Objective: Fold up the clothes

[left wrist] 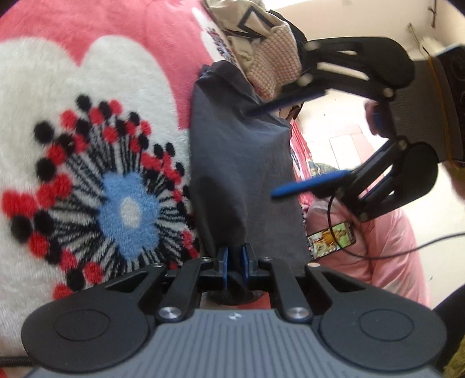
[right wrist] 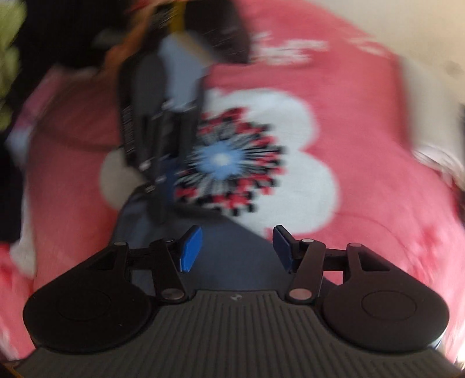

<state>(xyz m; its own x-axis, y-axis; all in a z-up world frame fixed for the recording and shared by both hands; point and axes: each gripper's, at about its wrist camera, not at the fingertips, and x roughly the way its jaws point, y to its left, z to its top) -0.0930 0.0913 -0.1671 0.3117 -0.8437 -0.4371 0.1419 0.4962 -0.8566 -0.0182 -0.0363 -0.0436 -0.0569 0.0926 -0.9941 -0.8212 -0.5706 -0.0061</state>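
On a pink fleece blanket with a big white flower and a blue centre lies a dark grey garment, seen from the left wrist camera as a long folded strip running away from the lens. At its near end the left gripper has its blue pads pressed almost together, pinching a bunched edge of the grey cloth. Farther along, the right gripper hangs over the garment's right edge with its blue fingers spread wide and nothing between them. Beyond the grey strip sits a pile of other clothes, beige and checked, and a person's pink sleeve shows at the right. From the right wrist camera, blurred, the right gripper points down at the grey garment, its jaws spread and empty, while the left gripper shows above it over the blanket.
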